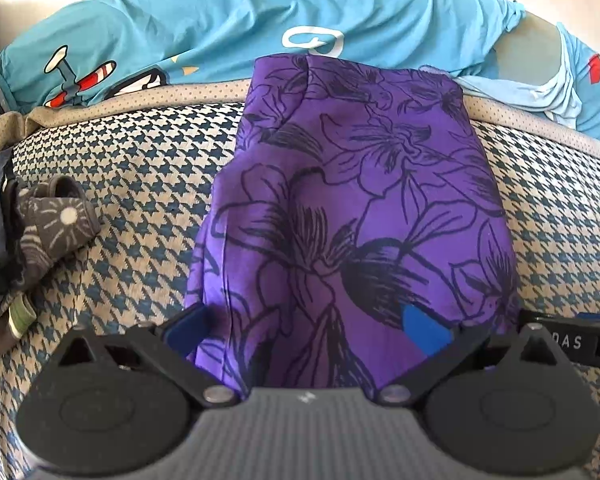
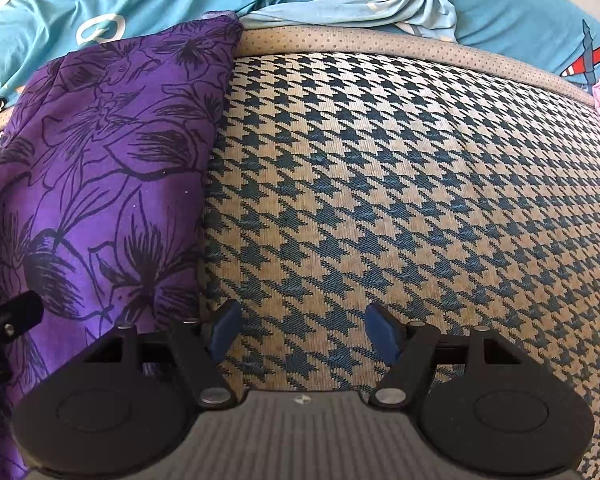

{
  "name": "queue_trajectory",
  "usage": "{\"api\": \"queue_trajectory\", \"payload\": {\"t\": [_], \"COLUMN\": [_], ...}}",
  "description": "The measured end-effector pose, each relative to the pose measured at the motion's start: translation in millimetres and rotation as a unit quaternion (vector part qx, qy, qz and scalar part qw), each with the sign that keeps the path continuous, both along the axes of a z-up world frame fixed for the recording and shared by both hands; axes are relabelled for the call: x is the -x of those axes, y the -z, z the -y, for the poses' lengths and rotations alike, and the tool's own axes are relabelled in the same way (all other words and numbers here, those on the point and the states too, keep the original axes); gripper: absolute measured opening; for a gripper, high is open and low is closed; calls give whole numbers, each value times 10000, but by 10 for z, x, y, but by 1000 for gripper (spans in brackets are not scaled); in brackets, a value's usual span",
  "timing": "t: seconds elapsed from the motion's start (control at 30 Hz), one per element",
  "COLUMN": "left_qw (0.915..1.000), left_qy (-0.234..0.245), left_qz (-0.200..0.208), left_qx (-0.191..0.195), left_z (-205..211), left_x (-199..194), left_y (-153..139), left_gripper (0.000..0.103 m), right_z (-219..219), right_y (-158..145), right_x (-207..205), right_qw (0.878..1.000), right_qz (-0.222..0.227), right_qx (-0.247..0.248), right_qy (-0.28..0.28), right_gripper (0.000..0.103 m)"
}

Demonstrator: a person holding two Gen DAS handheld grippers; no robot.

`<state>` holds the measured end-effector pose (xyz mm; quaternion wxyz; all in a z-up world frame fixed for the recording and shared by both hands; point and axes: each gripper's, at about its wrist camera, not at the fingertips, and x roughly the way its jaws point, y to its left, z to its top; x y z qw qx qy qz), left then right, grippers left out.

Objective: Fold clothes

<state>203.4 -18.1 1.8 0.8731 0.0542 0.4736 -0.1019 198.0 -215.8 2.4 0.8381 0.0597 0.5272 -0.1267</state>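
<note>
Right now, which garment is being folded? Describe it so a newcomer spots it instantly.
Find the houndstooth mattress. On it, running up to the blue cartoon sheet, lies a folded purple garment. Only it has black outlined flowers; the grey clothes pile sits apart, at the left.

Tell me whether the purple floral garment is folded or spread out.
Folded: the purple floral garment lies as a compact rectangle with straight edges on the houndstooth surface.
</note>
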Motion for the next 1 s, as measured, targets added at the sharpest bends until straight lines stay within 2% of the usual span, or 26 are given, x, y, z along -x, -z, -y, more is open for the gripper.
{"api": "queue_trajectory", "payload": {"t": [0.27,0.37,0.43,0.53,0.67,0.77,0.87,1.0], "left_qw": [10000,9999,9999,9998,9998,9998,9997,9998], "left_qy": [-19,-53,-94,-157,-168,-188,-196,-187], "left_qz": [-78,-87,-92,-65,-67,-58,-60,-68], "left_qx": [-7,-55,-73,-89,-64,-99,-100,-98], "left_z": [16,13,2,-21,-42,-44,-46,-53], "left_x": [-11,-25,-36,-47,-53,-59,-62,-76], "left_y": [61,90,105,111,115,128,135,141], "left_gripper": [103,103,103,103,103,103,103,103], "right_z": [36,40,52,122,223,225,239,309], "right_y": [16,9,-9,-85,-172,-190,-143,-80], "right_x": [-22,-19,-26,-18,-21,-117,-259,-480], "right_qw": [9999,9999,9997,9962,9826,9717,9645,9582], "right_qz": [-43,68,240,786,1611,1981,2212,2280], "right_qx": [-83,-76,-66,-326,-849,-1163,-1299,-1587], "right_qy": [53,21,-46,-200,-372,-559,-624,-680], "right_gripper": [70,70,70,70,70,70,70,70]}}
